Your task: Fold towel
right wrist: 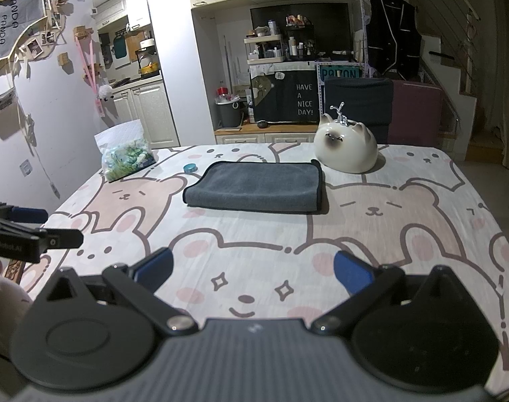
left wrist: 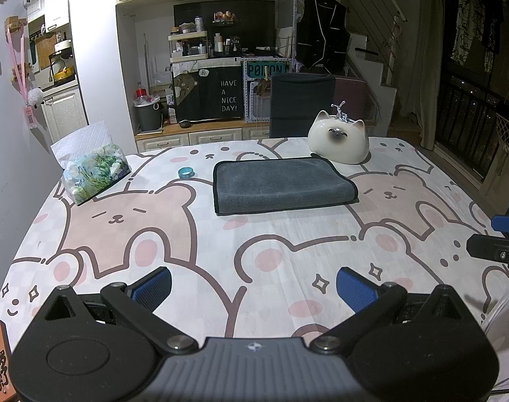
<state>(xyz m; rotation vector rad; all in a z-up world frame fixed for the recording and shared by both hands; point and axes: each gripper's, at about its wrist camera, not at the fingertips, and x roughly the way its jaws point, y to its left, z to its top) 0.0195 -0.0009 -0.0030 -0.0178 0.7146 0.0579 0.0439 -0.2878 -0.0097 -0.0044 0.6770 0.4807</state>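
Observation:
A grey towel (left wrist: 281,186) with dark edging lies folded in a flat rectangle on the far middle of the table; it also shows in the right wrist view (right wrist: 256,187). My left gripper (left wrist: 252,289) is open and empty, over the near table edge, well short of the towel. My right gripper (right wrist: 252,278) is open and empty, also near the front edge. Each gripper shows at the side of the other's view: the right one (left wrist: 495,238) and the left one (right wrist: 26,231).
A bear-print tablecloth (left wrist: 154,234) covers the table. A white cat-shaped ceramic (left wrist: 338,144) stands just behind the towel's right end. A tissue pack (left wrist: 93,171) and a small blue ring (left wrist: 186,172) lie at the far left. A dark chair (left wrist: 301,104) stands behind the table.

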